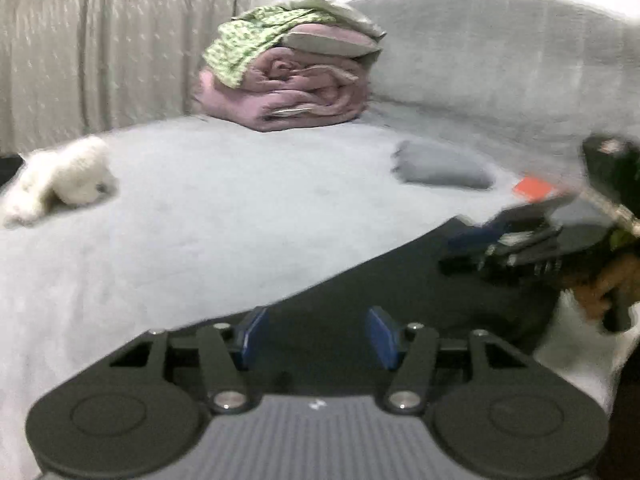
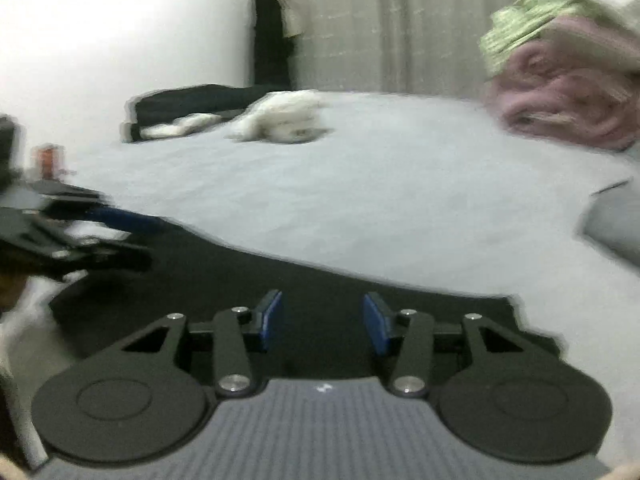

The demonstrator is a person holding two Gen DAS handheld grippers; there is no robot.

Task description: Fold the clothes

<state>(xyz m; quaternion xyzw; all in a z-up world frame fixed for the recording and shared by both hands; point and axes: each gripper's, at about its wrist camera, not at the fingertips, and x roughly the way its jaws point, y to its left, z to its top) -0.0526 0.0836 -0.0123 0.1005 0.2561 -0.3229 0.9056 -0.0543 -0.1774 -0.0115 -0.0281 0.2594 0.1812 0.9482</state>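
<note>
dark garment flat on the bed, both grippers spread above it

dark garment [image 1: 400, 292] lies flat on the grey bed cover [image 1: 200, 220] in the left wrist view, under the left gripper [image 1: 318, 334], whose blue pads stand apart and hold nothing. the right gripper [image 1: 472, 248] shows blurred at the right, in a hand [image 1: 608, 284]. behind lie a folded pile [image 1: 292, 80], a small grey piece [image 1: 444, 168] and a white plush toy [image 1: 60, 180].

in the right wrist view the right gripper's fingers [image 2: 376, 324] are also spread over the garment, empty.

Each black claw [image 1: 318, 334] [image 2: 322, 322] has blue pads, silver screws.
</note>
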